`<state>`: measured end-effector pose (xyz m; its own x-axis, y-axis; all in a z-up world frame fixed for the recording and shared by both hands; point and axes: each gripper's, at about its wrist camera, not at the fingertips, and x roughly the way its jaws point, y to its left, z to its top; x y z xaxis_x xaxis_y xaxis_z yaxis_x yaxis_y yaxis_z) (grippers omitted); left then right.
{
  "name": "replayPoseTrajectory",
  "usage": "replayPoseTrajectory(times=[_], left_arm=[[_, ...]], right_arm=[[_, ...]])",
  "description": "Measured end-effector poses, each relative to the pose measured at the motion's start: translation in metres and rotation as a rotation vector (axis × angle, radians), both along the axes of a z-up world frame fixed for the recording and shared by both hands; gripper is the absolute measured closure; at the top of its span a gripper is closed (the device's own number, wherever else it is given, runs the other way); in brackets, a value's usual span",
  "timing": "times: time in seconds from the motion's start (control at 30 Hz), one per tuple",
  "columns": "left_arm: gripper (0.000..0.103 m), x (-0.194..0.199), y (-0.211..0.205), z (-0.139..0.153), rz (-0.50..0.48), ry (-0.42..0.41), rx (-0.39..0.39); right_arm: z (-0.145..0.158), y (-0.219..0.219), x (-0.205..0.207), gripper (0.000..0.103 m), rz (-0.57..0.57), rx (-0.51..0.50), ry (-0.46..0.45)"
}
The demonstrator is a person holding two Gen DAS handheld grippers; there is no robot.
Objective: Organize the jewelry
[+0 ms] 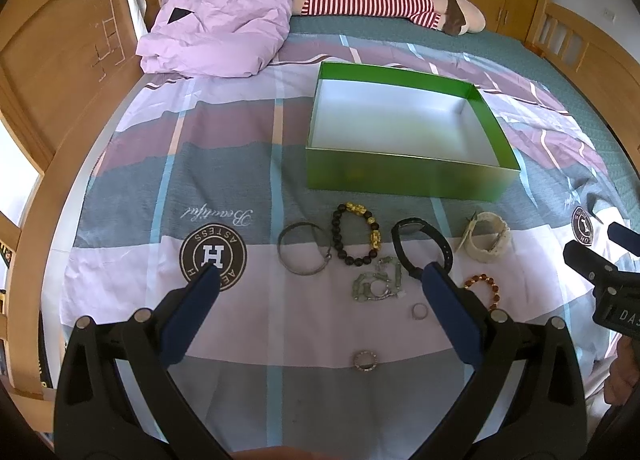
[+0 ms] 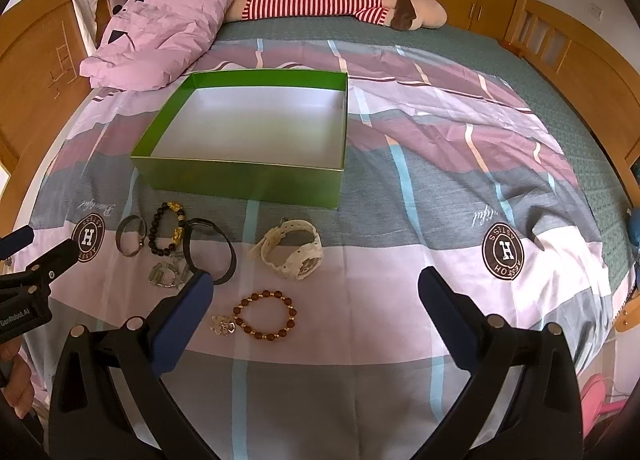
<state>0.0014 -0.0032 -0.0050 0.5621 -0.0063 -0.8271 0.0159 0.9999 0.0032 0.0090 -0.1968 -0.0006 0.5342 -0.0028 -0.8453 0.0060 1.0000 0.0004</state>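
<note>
Task not started: shallow green cardboard box point(image 1: 404, 176) holds nothing; black-and-gold beaded bracelet point(image 1: 356, 234) and the other jewelry lie on the bedspread. Left gripper point(image 1: 320, 280) and right gripper point(image 2: 314, 280) spread wide, holding nothing.

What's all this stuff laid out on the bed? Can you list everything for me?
Box: one, green, white inside, nothing in it, mid-bed.
Bracelets: five, in front of the box: grey bangle, black-and-gold beads, black band, pale green links, amber beads.
Watch: one, cream.
Rings: two, silver.
Charm: one, silver.
Quilt: one, lilac.
Plush toy: one, striped.
Left gripper, right gripper: open.
</note>
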Motion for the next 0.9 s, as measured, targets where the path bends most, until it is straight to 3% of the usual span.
replayPoseTrajectory(times=[0.9], left_arm=[[0.002, 0.0001, -0.0019, -0.0016, -0.005, 0.003, 0.003]], right_arm=[[-0.0023, 0.0007, 0.0009, 0.001, 0.002, -0.005, 0.012]])
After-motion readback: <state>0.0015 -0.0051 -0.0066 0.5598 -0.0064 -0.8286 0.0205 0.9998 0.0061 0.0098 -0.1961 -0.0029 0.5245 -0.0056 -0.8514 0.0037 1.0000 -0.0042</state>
